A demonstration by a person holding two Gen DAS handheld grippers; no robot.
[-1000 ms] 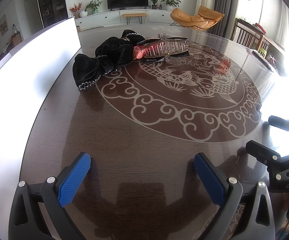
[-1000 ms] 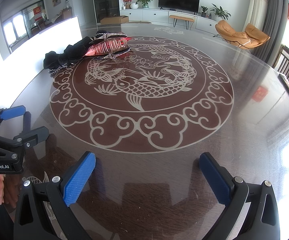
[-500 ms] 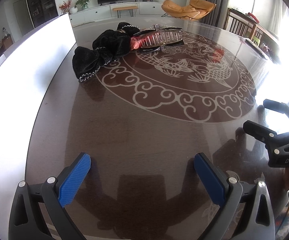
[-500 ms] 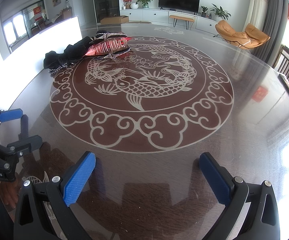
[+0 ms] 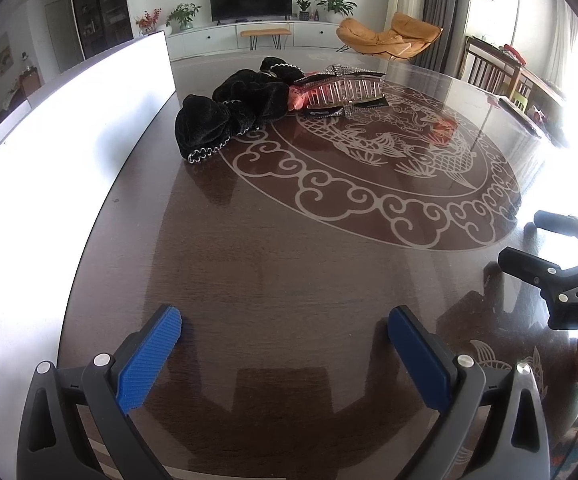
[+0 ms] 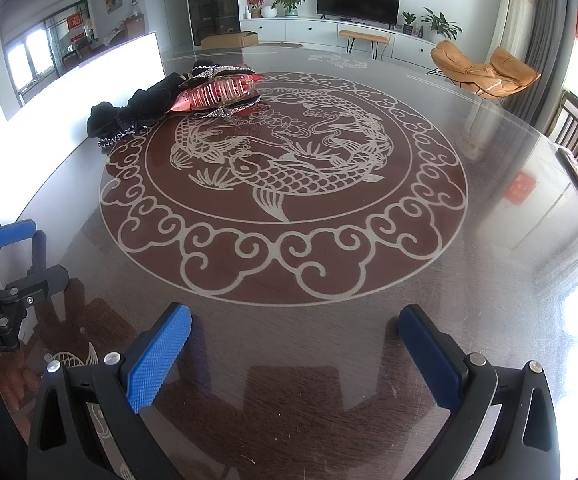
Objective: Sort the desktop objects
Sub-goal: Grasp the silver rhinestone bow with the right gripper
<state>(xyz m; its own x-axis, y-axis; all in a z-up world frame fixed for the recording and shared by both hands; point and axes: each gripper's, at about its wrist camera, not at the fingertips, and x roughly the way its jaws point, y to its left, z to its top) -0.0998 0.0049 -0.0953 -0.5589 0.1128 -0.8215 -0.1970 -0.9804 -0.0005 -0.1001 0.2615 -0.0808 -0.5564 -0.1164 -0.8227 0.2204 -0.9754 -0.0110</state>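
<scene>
The left gripper (image 5: 285, 340) has swung its view back toward the far wall since half a second ago, while the right gripper (image 6: 295, 344) has barely stirred. Both hang low over the near edge of the table (image 5: 289, 264), jaws spread wide with nothing between the blue pads. As for the sorting, I'd say it has hardly begun: the hair things lie in one heap across the table, well away from either gripper — a black velvet bow (image 5: 229, 118) with a pale claw clip (image 5: 347, 90) resting against it, something pink (image 5: 295, 98) tucked between, and a sparkly piece (image 6: 219, 112) underneath. A white box (image 5: 69, 152) stands along the left edge, perhaps their destination, though I can't see inside it.
</scene>
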